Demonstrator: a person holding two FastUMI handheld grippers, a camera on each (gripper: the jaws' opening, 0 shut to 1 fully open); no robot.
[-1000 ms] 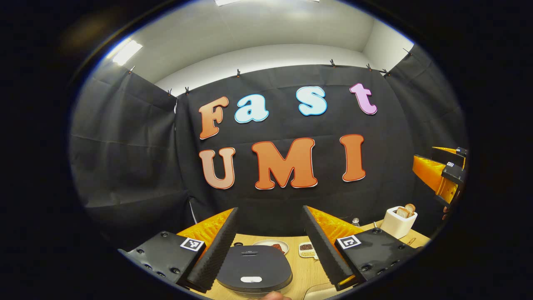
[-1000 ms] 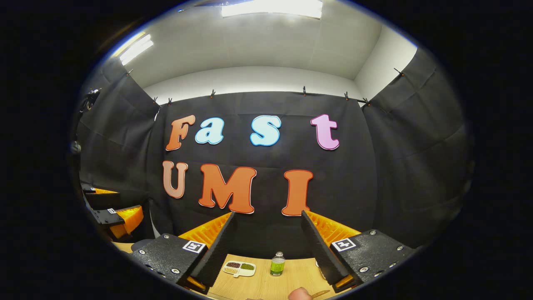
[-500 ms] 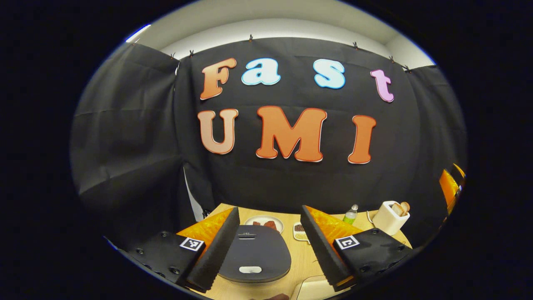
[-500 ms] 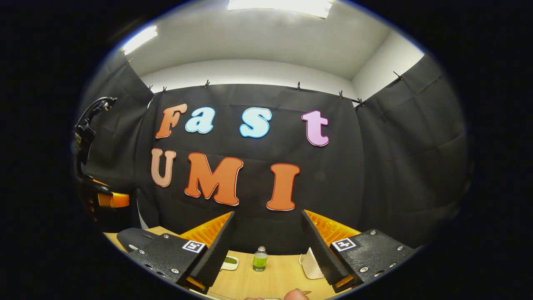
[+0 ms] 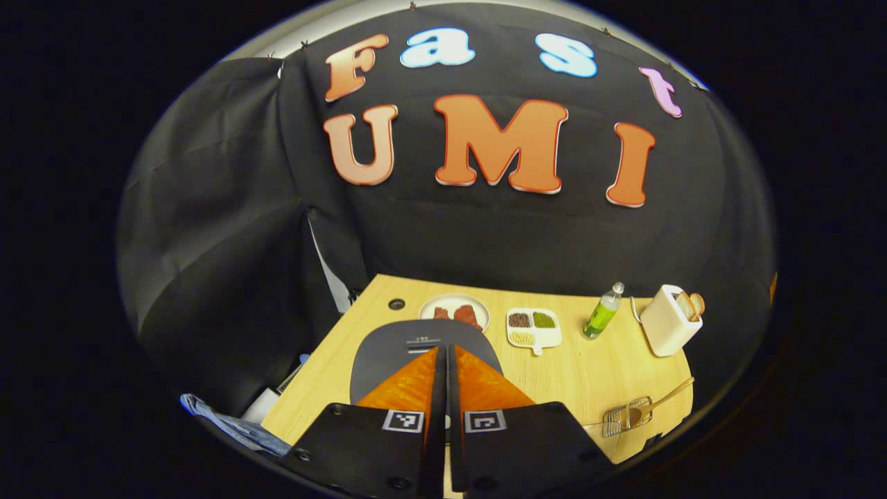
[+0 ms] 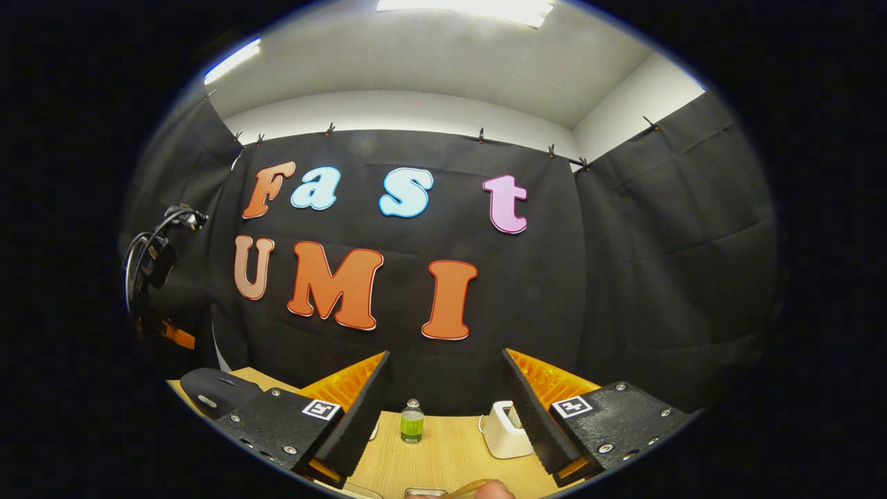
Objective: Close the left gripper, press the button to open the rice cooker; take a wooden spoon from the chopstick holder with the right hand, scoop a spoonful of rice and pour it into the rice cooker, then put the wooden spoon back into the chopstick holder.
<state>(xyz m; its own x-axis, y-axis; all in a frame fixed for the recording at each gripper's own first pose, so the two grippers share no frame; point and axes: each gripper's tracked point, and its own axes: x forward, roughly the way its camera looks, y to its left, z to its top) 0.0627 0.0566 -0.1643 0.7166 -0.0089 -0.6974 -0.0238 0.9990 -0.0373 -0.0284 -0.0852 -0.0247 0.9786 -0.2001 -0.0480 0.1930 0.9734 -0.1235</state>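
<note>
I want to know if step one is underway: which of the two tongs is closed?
The left tongs: fingers pressed together above the rice cooker. The right tongs stand wide apart.

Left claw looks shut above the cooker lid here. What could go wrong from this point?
1. The shut left claw covers the front of the rice cooker lid, so the button is hidden; the press may land off it.
2. The plate and divided dish sit just behind the cooker; a lid swinging open might knock them.
3. The right claw is open and holds nothing, pointing toward the bottle; it may brush it while going for the spoon.
</note>
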